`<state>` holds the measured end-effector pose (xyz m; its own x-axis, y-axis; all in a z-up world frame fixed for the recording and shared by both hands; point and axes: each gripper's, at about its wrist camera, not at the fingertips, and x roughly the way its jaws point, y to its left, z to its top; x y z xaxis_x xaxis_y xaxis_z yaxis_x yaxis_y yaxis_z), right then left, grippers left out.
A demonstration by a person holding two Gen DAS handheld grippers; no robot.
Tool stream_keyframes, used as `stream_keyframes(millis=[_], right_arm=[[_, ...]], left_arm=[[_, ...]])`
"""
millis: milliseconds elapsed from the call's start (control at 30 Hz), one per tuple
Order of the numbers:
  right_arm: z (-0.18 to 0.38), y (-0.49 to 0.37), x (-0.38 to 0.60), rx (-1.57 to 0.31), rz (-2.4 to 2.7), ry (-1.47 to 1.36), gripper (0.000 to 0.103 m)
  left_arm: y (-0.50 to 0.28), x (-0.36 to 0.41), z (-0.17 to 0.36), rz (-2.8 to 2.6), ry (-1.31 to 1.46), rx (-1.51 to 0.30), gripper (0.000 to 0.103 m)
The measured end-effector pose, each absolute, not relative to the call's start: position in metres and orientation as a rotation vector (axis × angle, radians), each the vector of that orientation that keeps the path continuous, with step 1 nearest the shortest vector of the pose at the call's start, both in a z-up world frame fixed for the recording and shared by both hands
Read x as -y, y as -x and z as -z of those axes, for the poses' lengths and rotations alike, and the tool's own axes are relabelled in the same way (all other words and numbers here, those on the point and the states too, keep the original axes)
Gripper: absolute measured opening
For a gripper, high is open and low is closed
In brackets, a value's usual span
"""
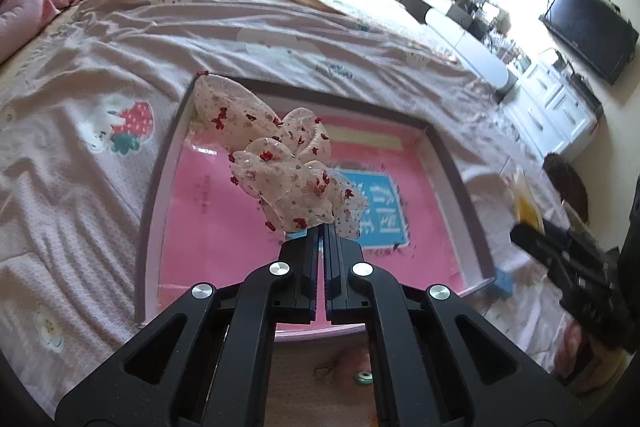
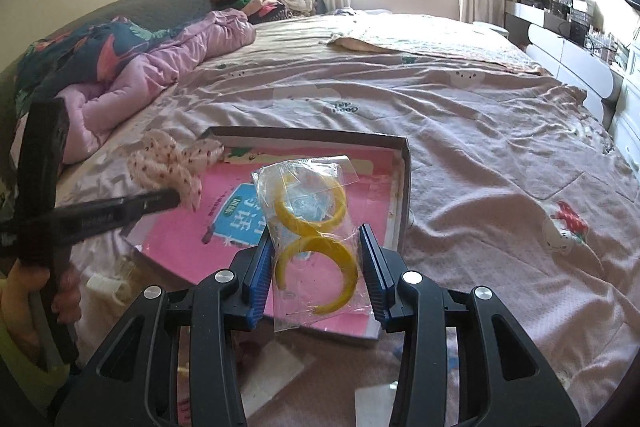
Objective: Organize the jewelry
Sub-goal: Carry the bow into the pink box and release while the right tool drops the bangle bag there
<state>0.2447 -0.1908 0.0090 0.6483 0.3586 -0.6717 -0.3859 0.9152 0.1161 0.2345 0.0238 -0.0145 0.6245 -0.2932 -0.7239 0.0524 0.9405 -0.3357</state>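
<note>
Your shallow cardboard box (image 2: 404, 187) with the pink printed floor lies on the bed. Over it, your left gripper (image 1: 322, 227) is clenched on a sheer white bow with red flecks (image 1: 276, 163), and your right gripper (image 2: 316, 259) grasps a clear plastic bag of two yellow hoops (image 2: 312, 227).

A pink quilt (image 2: 168, 67) is bunched up at the far left of the bed (image 2: 460, 131). A black TV (image 1: 592, 27) hangs on the right wall.
</note>
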Motion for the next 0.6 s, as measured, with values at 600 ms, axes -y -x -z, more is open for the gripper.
stream_keyframes(millis=[600], right_arm=[[0.038, -0.275, 0.186, -0.865, -0.354, 0.016, 0.039]], left_arm=[[-0.232, -0.022, 0.032, 0.214, 0.277, -0.946, 0.004]])
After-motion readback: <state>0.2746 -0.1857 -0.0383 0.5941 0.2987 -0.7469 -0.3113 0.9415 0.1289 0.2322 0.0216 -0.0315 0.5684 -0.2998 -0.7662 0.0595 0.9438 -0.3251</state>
